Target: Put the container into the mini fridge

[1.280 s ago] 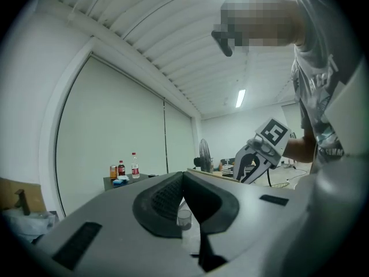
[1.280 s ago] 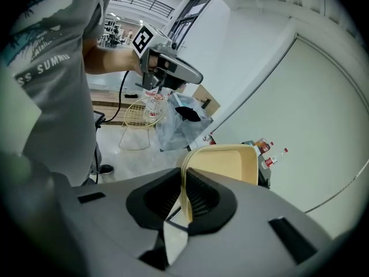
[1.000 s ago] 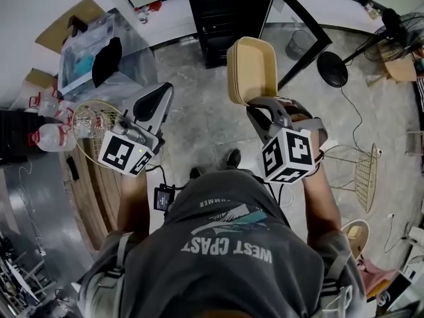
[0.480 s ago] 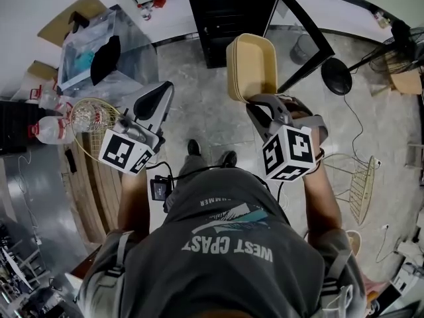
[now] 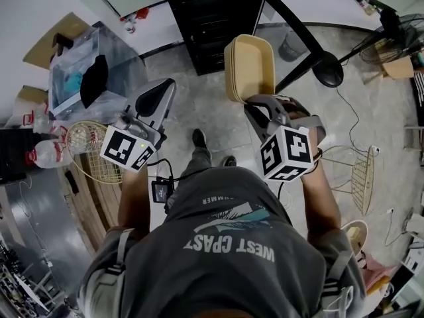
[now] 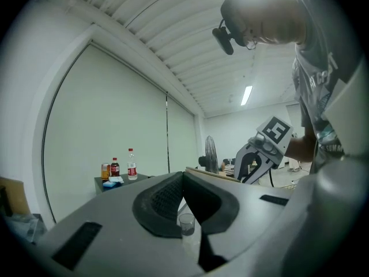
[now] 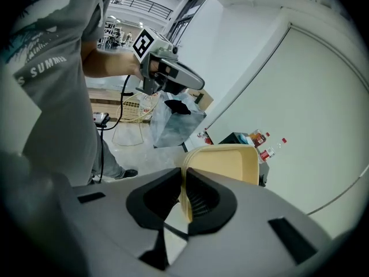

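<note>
Being pinched by its thin rim between fingers [image 7: 203,199] of the right gripper [image 5: 256,106], the tan container [image 5: 250,68] is judged light, stiff and slippery. The left gripper [image 5: 161,95] is closed on nothing.

Matt plastic container [image 5: 250,68], glossy stone floor [image 5: 192,105]

Tan container [image 5: 250,65], rim clamped in the right gripper [image 5: 255,106], hangs near the black mini fridge [image 5: 212,25].

Office-type workrm: strip light [image 6: 246,95], pedestal fan [image 6: 206,153], loose cable [image 5: 352,113].
</note>
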Motion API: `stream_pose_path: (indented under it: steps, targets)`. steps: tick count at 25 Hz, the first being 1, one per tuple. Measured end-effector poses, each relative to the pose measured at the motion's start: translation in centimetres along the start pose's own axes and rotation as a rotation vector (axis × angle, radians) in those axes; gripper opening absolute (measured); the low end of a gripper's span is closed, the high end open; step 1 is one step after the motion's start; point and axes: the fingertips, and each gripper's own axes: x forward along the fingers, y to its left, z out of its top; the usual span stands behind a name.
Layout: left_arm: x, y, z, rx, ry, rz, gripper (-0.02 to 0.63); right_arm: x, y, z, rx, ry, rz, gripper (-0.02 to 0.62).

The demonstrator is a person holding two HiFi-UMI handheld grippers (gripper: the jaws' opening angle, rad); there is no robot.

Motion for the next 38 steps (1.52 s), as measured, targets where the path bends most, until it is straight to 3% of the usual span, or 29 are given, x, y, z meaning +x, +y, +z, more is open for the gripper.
stream_pose_path:
  steps: [12,27,38]
  targets:
    - [5.1,7.0,-0.5,-0.010,-0.022,-0.110,0.015,4.6,-4.5,1.3,0.084,0.059,-0.043,0.051]
    - [7.6,15.3,-1.6,-0.022,-0.034,-0.222,0.015,10.6,-9.6,3.9,0.138,0.137,-0.107,0.051]
    - [8.7,18.6,-2.8,-0.046,-0.029,-0.231,0.015,13.9,-12.1,4.1,0.144,0.161,-0.109,0.051]
